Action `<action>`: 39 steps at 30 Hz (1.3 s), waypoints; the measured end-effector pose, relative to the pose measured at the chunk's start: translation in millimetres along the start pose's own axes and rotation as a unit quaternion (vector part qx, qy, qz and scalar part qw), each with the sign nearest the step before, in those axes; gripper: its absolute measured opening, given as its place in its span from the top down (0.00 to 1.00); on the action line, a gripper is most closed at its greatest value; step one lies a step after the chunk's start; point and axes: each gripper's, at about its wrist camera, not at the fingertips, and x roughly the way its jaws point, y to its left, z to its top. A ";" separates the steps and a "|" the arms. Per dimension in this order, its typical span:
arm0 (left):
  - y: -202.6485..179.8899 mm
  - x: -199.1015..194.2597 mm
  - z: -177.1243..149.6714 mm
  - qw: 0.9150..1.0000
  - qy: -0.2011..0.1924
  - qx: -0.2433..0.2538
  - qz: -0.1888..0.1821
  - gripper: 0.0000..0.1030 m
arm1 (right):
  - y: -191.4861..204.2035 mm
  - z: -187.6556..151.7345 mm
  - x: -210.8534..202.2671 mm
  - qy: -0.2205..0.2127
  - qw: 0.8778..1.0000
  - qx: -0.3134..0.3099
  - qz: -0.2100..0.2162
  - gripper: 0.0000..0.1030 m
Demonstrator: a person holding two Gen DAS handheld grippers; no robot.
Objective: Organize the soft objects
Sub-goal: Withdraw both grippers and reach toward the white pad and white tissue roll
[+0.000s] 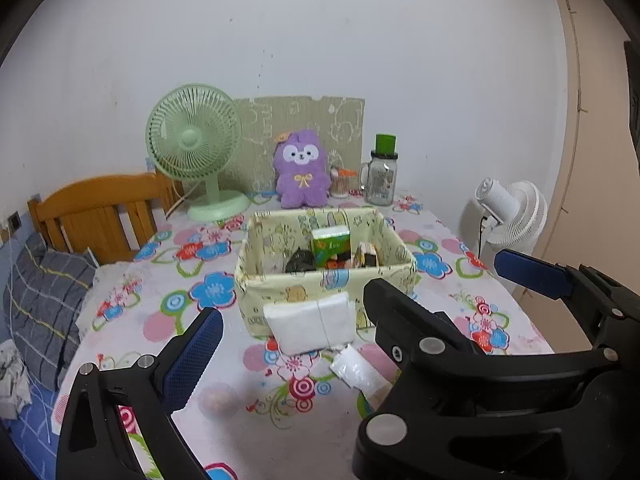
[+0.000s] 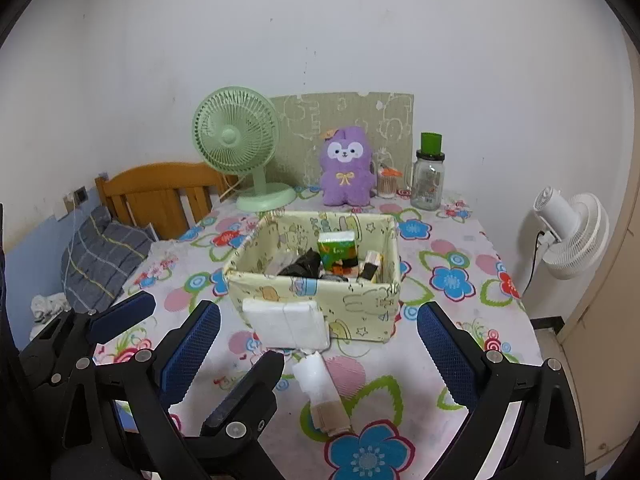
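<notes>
A table covered by a floral cloth (image 2: 460, 364) is seen from both wrist views. Near its middle stands a pale yellow fabric basket (image 2: 352, 300) printed with cartoon animals. Inside it a green tissue pack (image 2: 337, 249) stands upright among dark and orange items too jumbled to be told apart.

A white folded bundle (image 2: 286, 323), tied round its middle by a thin cord, is propped against the basket's near wall, touching it. Just in front, a smaller white packet (image 2: 322, 388) lies flat on the cloth.

Left gripper (image 1: 288, 340): fingers spread wide, nothing held; it is held above the cloth before the bundle. Right gripper (image 2: 320, 356): blue pads wide apart, nothing between them, with the small packet seen between them.

At the far edge a purple plush toy (image 1: 302, 170) sits upright between a green desk fan (image 1: 196, 148) and a glass jar with a green lid (image 1: 382, 176). A white fan (image 2: 568, 228) stands off the table to the right.
</notes>
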 end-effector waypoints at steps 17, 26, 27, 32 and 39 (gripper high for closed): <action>6.8 38.3 -38.9 0.999 0.044 0.011 0.020 0.02 | -4.7 -42.0 44.9 0.045 0.999 0.019 0.008 0.03; 12.6 61.1 -57.7 0.997 0.080 0.007 0.012 0.02 | -6.6 -59.8 77.5 0.092 0.996 0.020 0.004 0.11; 13.0 63.7 -59.6 0.996 0.084 0.008 0.012 0.03 | -6.7 -61.6 80.5 0.097 0.995 0.020 0.006 0.12; 17.8 78.2 -66.3 0.994 0.107 0.008 0.026 0.06 | -5.1 -68.8 99.1 0.126 0.992 0.022 0.017 0.20; 20.6 89.5 -75.1 0.992 0.126 0.007 0.020 0.07 | -2.9 -75.0 119.1 0.156 0.987 0.022 0.024 0.29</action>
